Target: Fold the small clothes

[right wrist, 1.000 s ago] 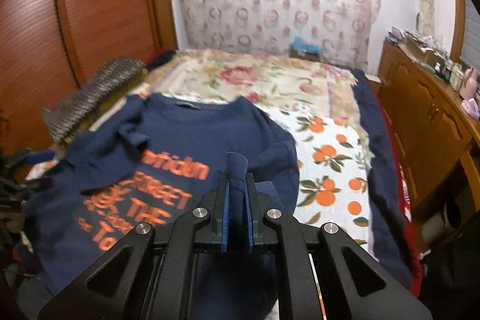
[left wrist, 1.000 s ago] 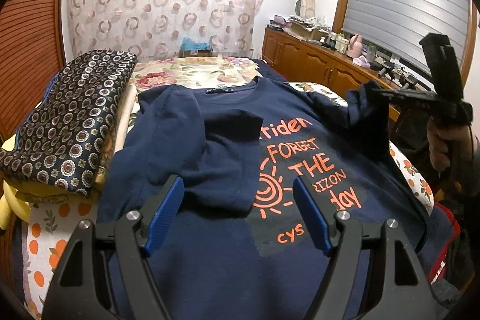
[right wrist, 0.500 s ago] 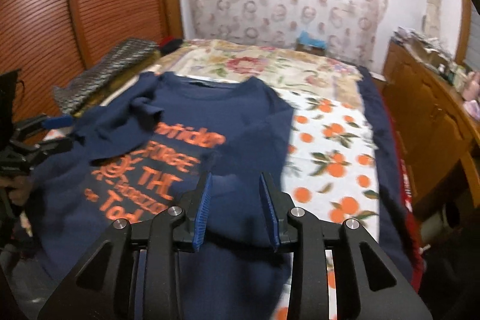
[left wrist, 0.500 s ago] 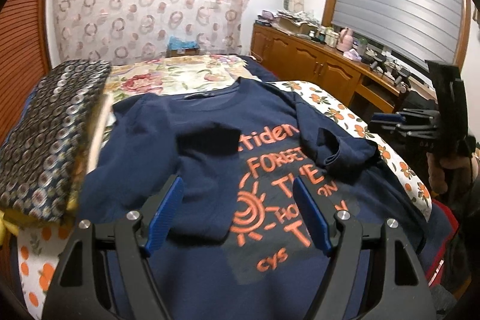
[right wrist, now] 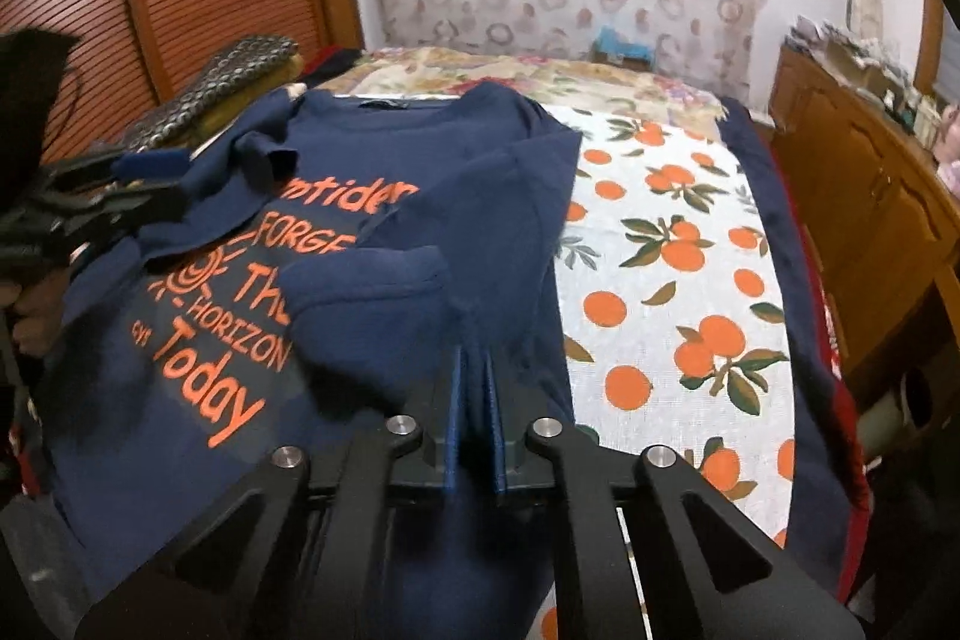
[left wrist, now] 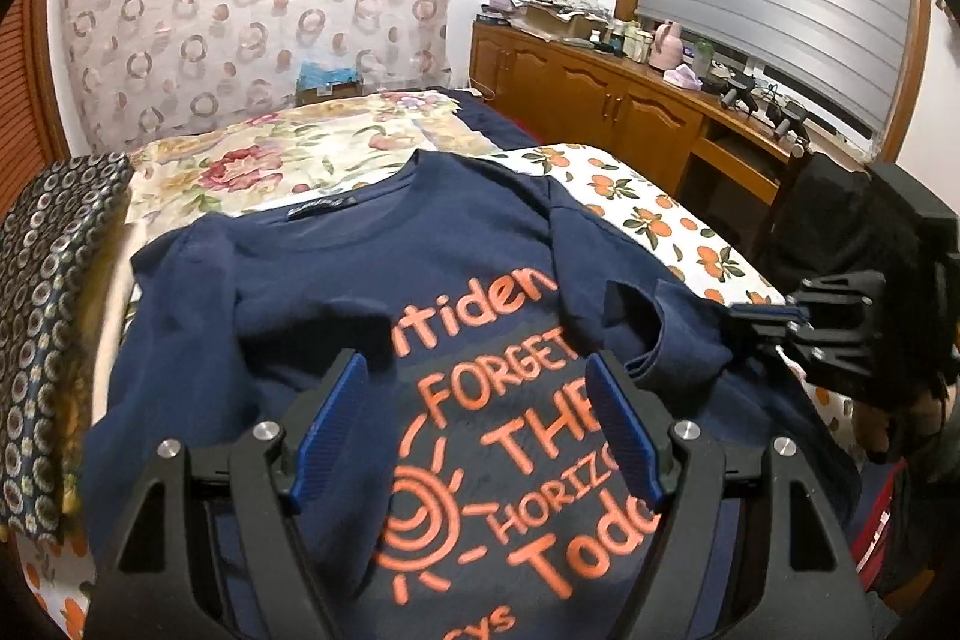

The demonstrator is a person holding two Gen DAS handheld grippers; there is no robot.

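Right sleeve point(right wrist: 384, 292) now lies folded across the navy shirt point(left wrist: 336, 280), released then re-pinched.
Shirt flat on the bed point(right wrist: 672, 244); right gripper point(right wrist: 474, 370) jaws just snapped closed again, pinching shirt fabric at its right edge. Left gripper point(left wrist: 480, 418) hovers over the print, jaws wide, empty.

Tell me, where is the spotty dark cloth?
The spotty dark cloth lies folded at the left edge of the left wrist view, beside the navy shirt.
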